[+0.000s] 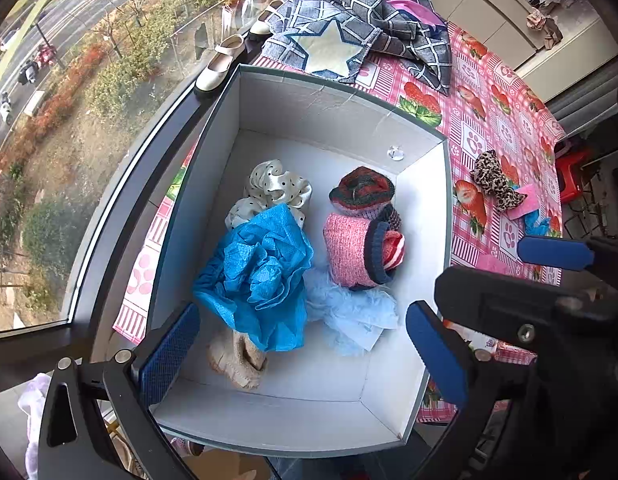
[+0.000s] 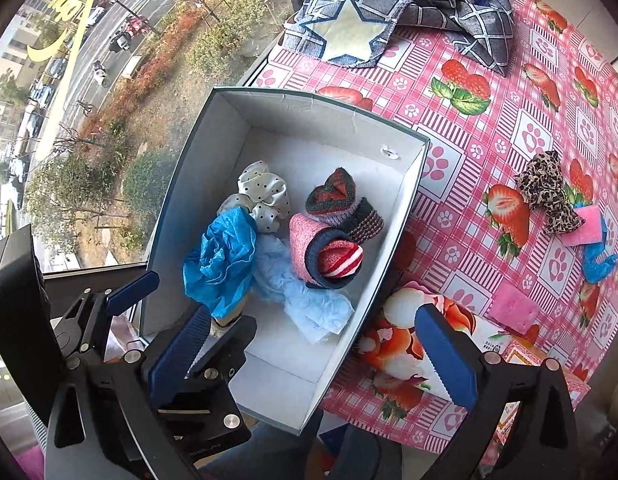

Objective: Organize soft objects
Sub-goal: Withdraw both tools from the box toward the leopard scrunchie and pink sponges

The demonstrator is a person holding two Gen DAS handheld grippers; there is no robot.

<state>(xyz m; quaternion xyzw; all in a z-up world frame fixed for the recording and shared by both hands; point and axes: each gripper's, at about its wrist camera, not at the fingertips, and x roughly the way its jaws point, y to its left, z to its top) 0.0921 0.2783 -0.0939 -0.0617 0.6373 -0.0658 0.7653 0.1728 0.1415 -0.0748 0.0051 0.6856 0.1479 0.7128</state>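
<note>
Pink strawberry-and-paw tablecloth (image 1: 493, 120) covered the table beside a window over a street. Left wrist view: white box (image 1: 341, 108) sat at the window edge, holding a blue crumpled cloth (image 1: 261, 276), dotted scrunchie (image 1: 277, 186), pink knit roll (image 1: 353, 250), striped knit (image 1: 363, 192), pale blue fluff (image 1: 349, 312) and a beige piece (image 1: 239, 360) half hidden under the blue cloth. Left gripper (image 1: 305, 352) hung over the box, jaws fully spread, nothing between them. Leopard scrunchie (image 1: 495, 180) lay outside on the cloth. No legible writing.

Right wrist view: same box (image 2: 309, 108); right gripper (image 2: 313, 356) over its near corner, jaws wide apart, empty. Star cloth (image 2: 349, 36) lay at the far edge, cut off. Small print on a floral pack (image 2: 401, 344) was unreadable.
</note>
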